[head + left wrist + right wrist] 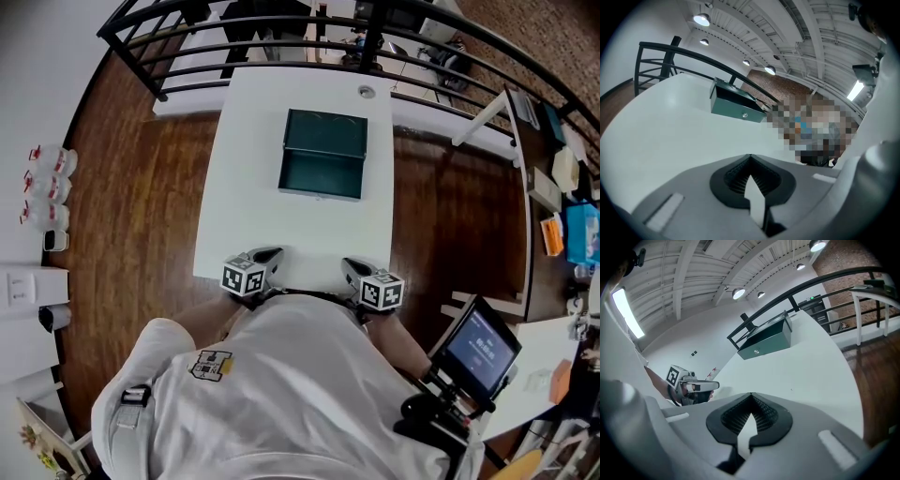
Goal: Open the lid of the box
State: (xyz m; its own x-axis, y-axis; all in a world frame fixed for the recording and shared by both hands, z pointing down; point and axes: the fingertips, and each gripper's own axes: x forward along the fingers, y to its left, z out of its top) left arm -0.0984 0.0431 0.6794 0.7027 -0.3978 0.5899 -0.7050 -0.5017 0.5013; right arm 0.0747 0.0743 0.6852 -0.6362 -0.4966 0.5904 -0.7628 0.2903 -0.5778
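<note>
A dark green metal box (322, 156) stands at the middle of the white table (244, 187), its lid tipped up at the far side and the inside showing. The left gripper view has the box (737, 106) far ahead, and the right gripper view also shows the box (767, 340) at a distance. Both grippers hover at the table's near edge, well short of the box. My left gripper (274, 252) is shut with nothing in it, jaw tips (750, 157) touching. My right gripper (349, 264) is likewise shut and empty, tips (751, 394) together.
A black railing (281, 37) runs behind the table. A small round fitting (366, 91) sits at the table's far edge. Wooden floor (141, 206) lies on both sides. A screen on a stand (478, 347) is at my right, and white bottles (47, 187) at the left.
</note>
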